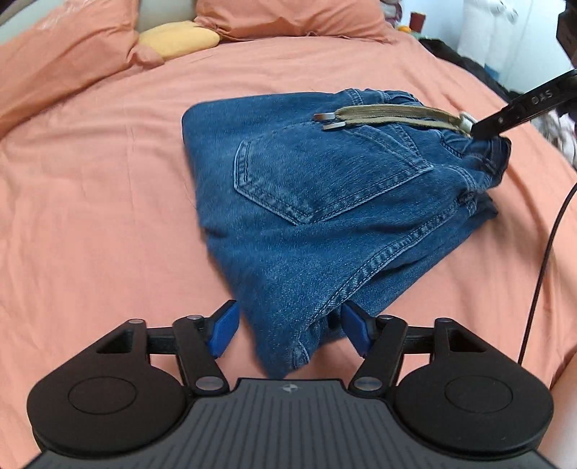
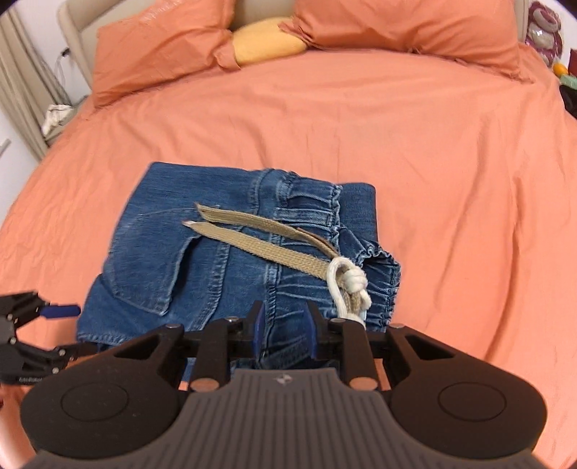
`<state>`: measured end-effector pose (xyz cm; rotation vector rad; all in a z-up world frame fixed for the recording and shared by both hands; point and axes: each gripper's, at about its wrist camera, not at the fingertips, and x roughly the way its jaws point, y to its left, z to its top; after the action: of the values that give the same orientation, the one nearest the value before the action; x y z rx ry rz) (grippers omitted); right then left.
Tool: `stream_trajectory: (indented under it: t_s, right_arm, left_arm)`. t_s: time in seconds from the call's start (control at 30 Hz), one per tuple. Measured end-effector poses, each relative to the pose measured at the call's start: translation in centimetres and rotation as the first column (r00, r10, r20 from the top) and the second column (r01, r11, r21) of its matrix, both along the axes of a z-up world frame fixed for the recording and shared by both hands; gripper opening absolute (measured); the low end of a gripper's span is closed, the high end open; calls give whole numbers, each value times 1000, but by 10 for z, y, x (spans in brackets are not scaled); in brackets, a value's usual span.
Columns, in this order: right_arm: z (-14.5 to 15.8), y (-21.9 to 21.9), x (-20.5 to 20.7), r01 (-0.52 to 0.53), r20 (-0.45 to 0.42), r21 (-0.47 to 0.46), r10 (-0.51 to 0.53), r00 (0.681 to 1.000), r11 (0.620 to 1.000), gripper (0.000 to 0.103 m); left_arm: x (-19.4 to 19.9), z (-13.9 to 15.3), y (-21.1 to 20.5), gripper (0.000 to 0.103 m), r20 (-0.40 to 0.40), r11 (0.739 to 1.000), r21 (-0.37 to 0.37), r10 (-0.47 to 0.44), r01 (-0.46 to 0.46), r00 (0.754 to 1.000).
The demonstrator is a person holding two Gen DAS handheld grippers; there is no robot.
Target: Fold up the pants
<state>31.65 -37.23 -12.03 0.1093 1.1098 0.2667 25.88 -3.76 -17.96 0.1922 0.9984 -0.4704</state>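
Folded blue jeans (image 1: 306, 202) lie on the orange bedsheet (image 1: 90, 234), back pocket up, with a tan drawstring (image 1: 389, 115) laid across the waistband. My left gripper (image 1: 290, 324) is open wide, and the near corner of the fold sits between its blue pads (image 1: 225, 328) without being pinched. The right gripper (image 2: 285, 332) is shut on the jeans (image 2: 173, 259) at the elastic waistband, beside the drawstring's (image 2: 259, 234) white knot. In the left wrist view the right gripper (image 1: 483, 131) reaches in from the upper right, and the waistband bunches up at its tip. The left gripper (image 2: 72, 330) shows at the left edge.
Two orange pillows (image 2: 414, 32) and a yellow cushion (image 2: 267, 43) lie at the head of the bed. A black cable (image 1: 548, 252) hangs at the right. Dark clutter (image 1: 461, 61) sits beyond the bed's right side. Open sheet surrounds the jeans.
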Motion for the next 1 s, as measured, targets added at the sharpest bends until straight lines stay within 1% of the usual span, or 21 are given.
stream_trajectory:
  t_s: [0.03, 0.1, 0.17, 0.27, 0.33, 0.37, 0.4, 0.43, 0.5, 0.53, 0.6, 0.63, 0.7, 0.73, 0.77, 0.8, 0.83, 0.87, 0.9, 0.97, 1.0]
  right_arm:
    - [-3, 0, 5, 13, -14, -4, -13, 1000, 1000, 20]
    - [-7, -1, 12, 38, -37, -17, -39, 999, 999, 20]
    - [-11, -4, 20, 58, -56, -29, -59, 997, 998, 19]
    - [-17, -4, 28, 71, -72, -71, -76, 994, 995, 22]
    - [-26, -4, 33, 70, -103, -74, -77, 992, 995, 24]
    - [-31, -5, 35, 68, -116, -75, -77, 990, 995, 25]
    - [-36, -5, 37, 73, -127, -78, -82, 988, 994, 31]
    - [-41, -8, 39, 90, -139, -73, -100, 985, 993, 32]
    - [-50, -16, 41, 142, -167, -22, -144, 975, 990, 32]
    - [-52, -20, 42, 167, -178, 5, -164, 970, 986, 31]
    - [-53, -24, 41, 192, -200, 51, -179, 963, 980, 23]
    - [-50, -25, 40, 189, -205, 61, -173, 963, 980, 20]
    - [-42, -21, 36, 153, -206, 74, -135, 969, 985, 19]
    - [-38, -20, 35, 141, -212, 64, -125, 969, 988, 19]
    - [-36, -18, 34, 141, -219, 33, -131, 967, 989, 22]
    - [-35, -17, 33, 139, -213, 2, -135, 968, 990, 27]
    - [-35, -17, 33, 143, -211, -17, -143, 967, 990, 41]
    - [-38, -18, 32, 160, -220, -20, -160, 962, 987, 42]
    - [-43, -20, 31, 184, -240, 4, -177, 954, 983, 43]
    - [-49, -22, 26, 213, -274, 94, -180, 945, 973, 43]
    - [-48, -17, 24, 200, -259, 81, -173, 950, 976, 38]
  left_arm:
    - [1, -2, -2, 67, 5, 1000, -1, 4, -4, 1000]
    - [1, -4, -2, 54, 19, 1000, -9, 5, -5, 1000]
    - [1, -5, 0, 38, 33, 1000, -7, -3, 4, 999]
    - [0, -6, 8, 26, 39, 1000, -12, -17, 18, 999]
    - [1, -7, 13, 22, 31, 1000, -17, -23, 24, 999]
    - [1, -8, 15, 22, 25, 1000, -16, -26, 26, 999]
    - [2, -10, 16, 22, 20, 999, -14, -31, 31, 999]
    - [2, -11, 17, 22, 14, 999, -14, -30, 30, 999]
    - [5, -15, 18, 22, -9, 1000, -24, -13, 13, 1000]
    - [7, -16, 17, 22, -20, 1000, -30, -1, 0, 1000]
    - [11, -18, 17, 21, -43, 999, -43, 23, -25, 999]
    - [12, -19, 17, 21, -51, 998, -46, 31, -33, 998]
    - [13, -19, 18, 21, -61, 998, -54, 41, -44, 997]
    - [13, -18, 19, 21, -63, 997, -56, 42, -46, 997]
    - [13, -18, 18, 21, -64, 997, -56, 42, -46, 997]
    - [13, -18, 18, 21, -63, 998, -53, 43, -46, 997]
    - [13, -18, 17, 21, -65, 998, -47, 44, -47, 997]
    - [12, -17, 17, 21, -66, 998, -41, 46, -48, 997]
    - [13, -18, 16, 22, -69, 998, -35, 48, -51, 996]
    - [13, -17, 14, 22, -75, 998, -22, 54, -56, 996]
    - [15, -16, 13, 22, -78, 998, -15, 55, -56, 995]
